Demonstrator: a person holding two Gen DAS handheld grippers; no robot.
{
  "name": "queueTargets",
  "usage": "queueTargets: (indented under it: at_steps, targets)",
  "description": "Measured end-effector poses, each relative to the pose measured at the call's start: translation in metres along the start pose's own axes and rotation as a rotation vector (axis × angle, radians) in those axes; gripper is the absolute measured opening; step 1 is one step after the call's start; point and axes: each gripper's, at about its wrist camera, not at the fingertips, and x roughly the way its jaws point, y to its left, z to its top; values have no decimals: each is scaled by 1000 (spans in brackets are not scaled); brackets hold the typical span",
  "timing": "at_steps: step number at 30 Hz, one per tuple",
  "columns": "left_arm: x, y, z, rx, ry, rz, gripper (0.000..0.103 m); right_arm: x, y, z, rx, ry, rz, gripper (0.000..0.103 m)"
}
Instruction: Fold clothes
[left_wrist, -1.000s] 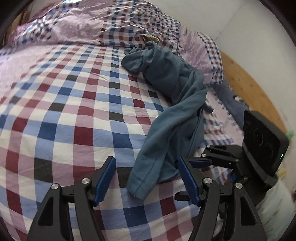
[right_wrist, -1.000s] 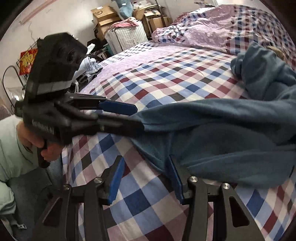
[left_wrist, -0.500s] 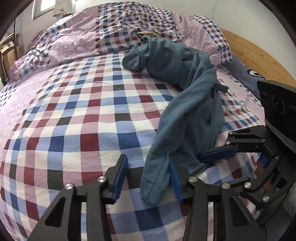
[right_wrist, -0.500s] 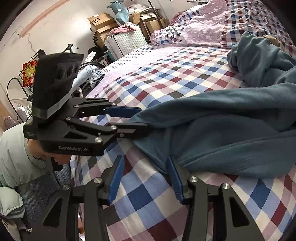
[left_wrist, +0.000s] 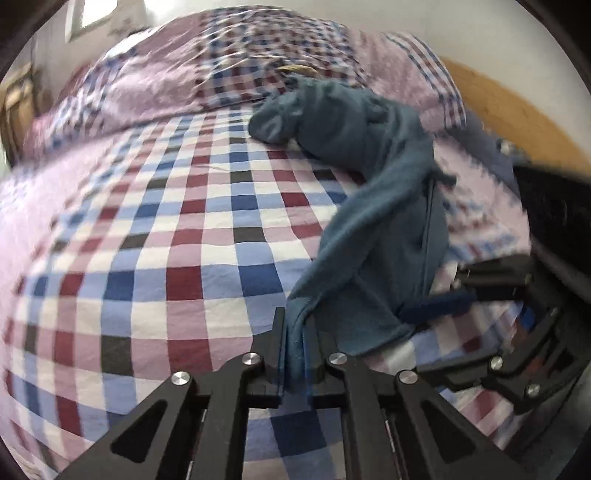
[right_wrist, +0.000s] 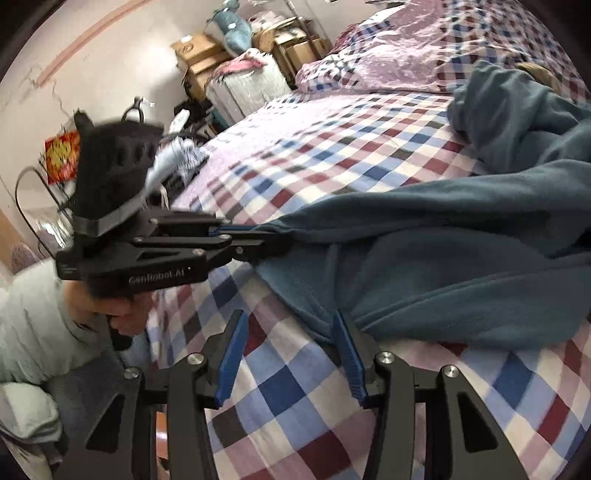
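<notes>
**Teal fleece garment pinched at one hem corner, other corner not yet gripped**

A teal garment (left_wrist: 373, 206), soft fleece-like knit, lies crumpled in a long twist across a checked bed cover (left_wrist: 155, 236), running from approx 12 o'clock down to 6 o'clock in the left wrist view. It looks light, limp and non-slippery; judged likely to sag and bunch when lifted, so best taken at hem corners and seams, not mid-panel.

The left gripper (left_wrist: 294, 354) is clamped tight on the near hem corner, fabric bunched btwn its jaws. The right gripper (right_wrist: 291, 354) has jaws apart, pads not pressing anything; the garment's lower edge sits at its right finger, approx 1 o'clock in the right wrist view.

Beyond: pillows (left_wrist: 229, 62) w/ matching check at 12 o'clock, wooden headboard (left_wrist: 517, 107) at 2 o'clock, cardboard boxes (right_wrist: 199, 55) against a far wall.
</notes>
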Motion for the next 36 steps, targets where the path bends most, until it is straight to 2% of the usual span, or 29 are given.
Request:
queueTargets:
  at_steps: [3,5,8,10,14,22,23,25,26,29,32,36]
  targets:
    - [-8,14,4,-97,-39,-70,5,-38,-20,2,47,-120,-75,52]
    - [-14,24,6,-158,-65,-112,4,-73,-36,1,78,-246,-246,52]
    - [-13,32,6,-209,-67,-139,4,-112,-59,-6,162,-379,-471,52]
    - [-12,38,6,-239,-65,-155,4,-121,-74,-10,221,-399,-523,52]
    - [-10,40,5,-255,-56,-158,4,-111,-94,-12,267,-358,-626,50]
    - [-12,45,5,-261,-58,-168,4,-80,-99,0,180,-266,-747,47]
    - [-13,46,4,-264,-59,-171,4,-77,-99,1,176,-261,-760,44]
    - [-13,48,4,-271,-58,-178,4,-73,-100,3,172,-256,-787,30]
    - [-13,48,4,-272,-58,-182,4,-72,-101,4,175,-255,-800,27]
    - [-15,49,4,-272,-61,-193,4,-69,-105,5,188,-237,-794,7]
    - [-16,50,4,-282,-66,-203,4,-79,-99,5,195,-293,-774,3]
    - [-22,59,7,-331,-102,-232,4,-126,-89,5,256,-454,-771,3]
